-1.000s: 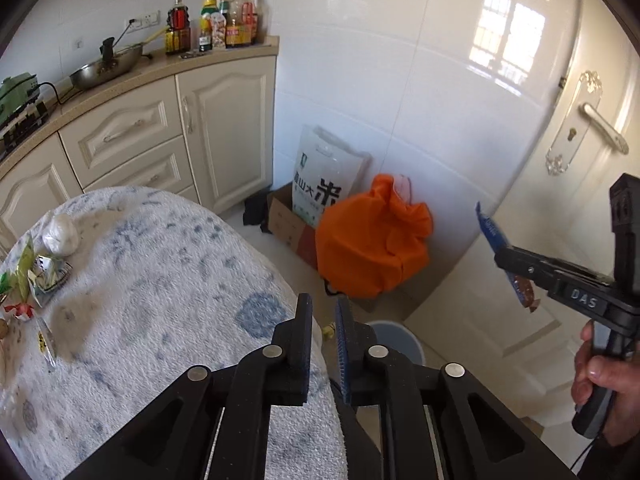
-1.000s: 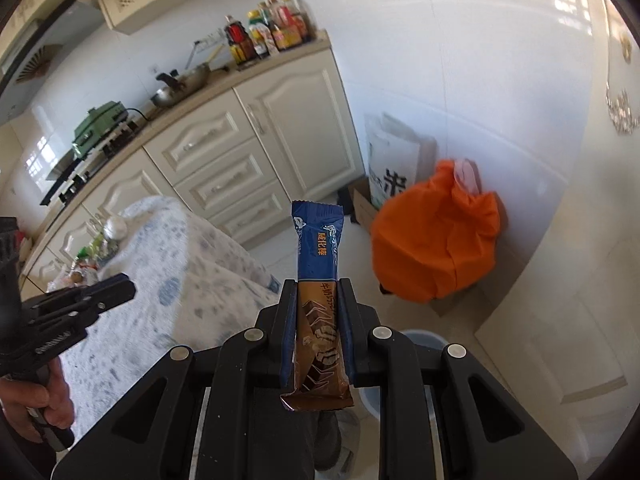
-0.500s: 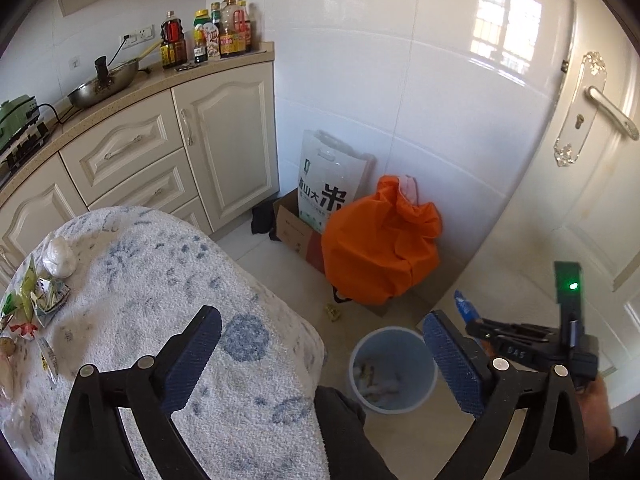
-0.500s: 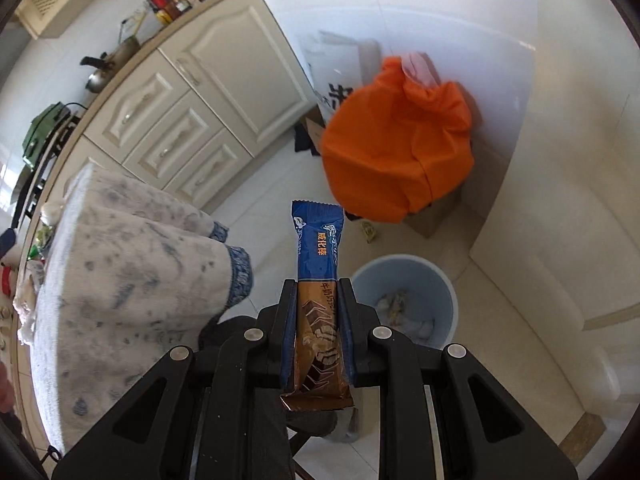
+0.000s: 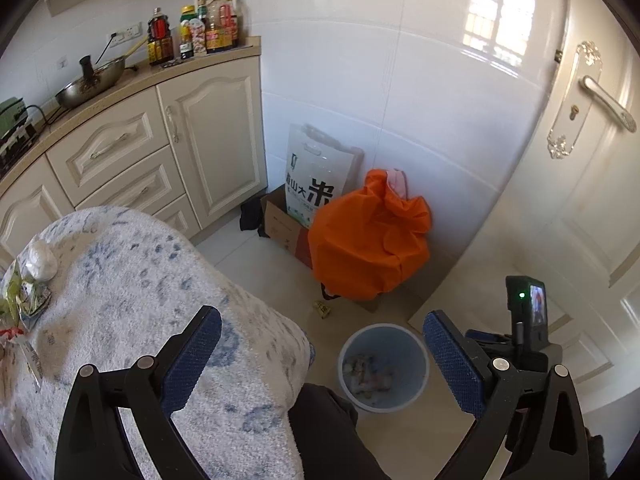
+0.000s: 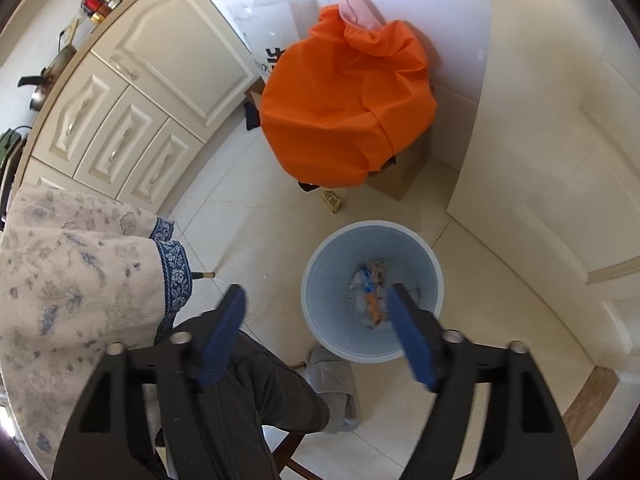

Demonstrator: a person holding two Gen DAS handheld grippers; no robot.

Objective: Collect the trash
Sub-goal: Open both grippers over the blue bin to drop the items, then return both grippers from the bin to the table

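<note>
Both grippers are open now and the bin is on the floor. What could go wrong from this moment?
1. More wrappers lie at the table's far edge; a careless reach could push them off.
2. One scrap lies on the floor outside the blue bin and may be forgotten.
3. The open right gripper hangs over the bin's rim; lowering it might tip the bin.

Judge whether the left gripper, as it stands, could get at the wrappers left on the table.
Probably yes. The left gripper is open and empty above the table's near edge, and the wrappers lie uncovered at its far left with only bare cloth between.
</note>
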